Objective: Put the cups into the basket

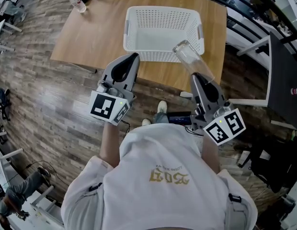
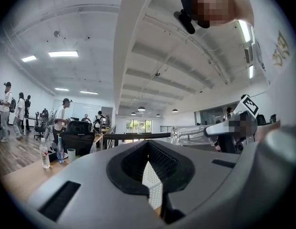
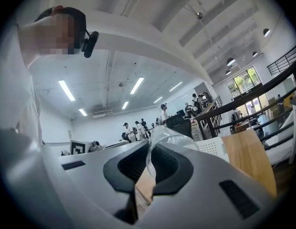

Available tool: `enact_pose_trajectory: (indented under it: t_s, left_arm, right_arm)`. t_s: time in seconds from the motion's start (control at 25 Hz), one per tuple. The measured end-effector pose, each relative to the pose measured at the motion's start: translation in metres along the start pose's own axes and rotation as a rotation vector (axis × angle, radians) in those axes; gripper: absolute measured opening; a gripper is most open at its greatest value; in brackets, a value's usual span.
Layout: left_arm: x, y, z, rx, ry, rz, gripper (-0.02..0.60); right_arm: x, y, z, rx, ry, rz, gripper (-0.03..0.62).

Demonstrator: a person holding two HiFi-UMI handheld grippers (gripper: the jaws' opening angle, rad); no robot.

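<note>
Head view: the white basket (image 1: 163, 9) stands on the wooden counter (image 1: 96, 32). The clear cup (image 1: 189, 57) is tilted over its near right corner.

Left gripper view: the left gripper (image 2: 149, 144) has its jaws together, holding nothing.

Right gripper view: the right gripper (image 3: 150, 149) has its jaws clamped on the cup.

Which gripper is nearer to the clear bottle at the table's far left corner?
Left. The left gripper is near the basket's left front corner, on the bottle's side; the right gripper, holding a cup, is farther right.

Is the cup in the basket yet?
Out. The right gripper holds the cup tilted at the basket's front rim. The basket looks empty.
</note>
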State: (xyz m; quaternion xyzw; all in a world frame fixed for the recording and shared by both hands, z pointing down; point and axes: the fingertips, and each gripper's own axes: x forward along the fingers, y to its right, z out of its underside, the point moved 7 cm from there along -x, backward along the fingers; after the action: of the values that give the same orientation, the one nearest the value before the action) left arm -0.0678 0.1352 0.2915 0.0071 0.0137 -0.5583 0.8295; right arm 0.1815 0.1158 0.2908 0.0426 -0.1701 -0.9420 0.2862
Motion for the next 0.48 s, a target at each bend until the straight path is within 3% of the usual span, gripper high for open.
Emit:
enact_pose_trajectory:
  t_s: [0.48]
  left_arm:
    - [0.058, -0.004, 0.007, 0.002, -0.023, -0.048, 0.006]
  right_arm:
    - [0.029, 0.062, -0.021, 0.004, -0.024, -0.063, 0.025]
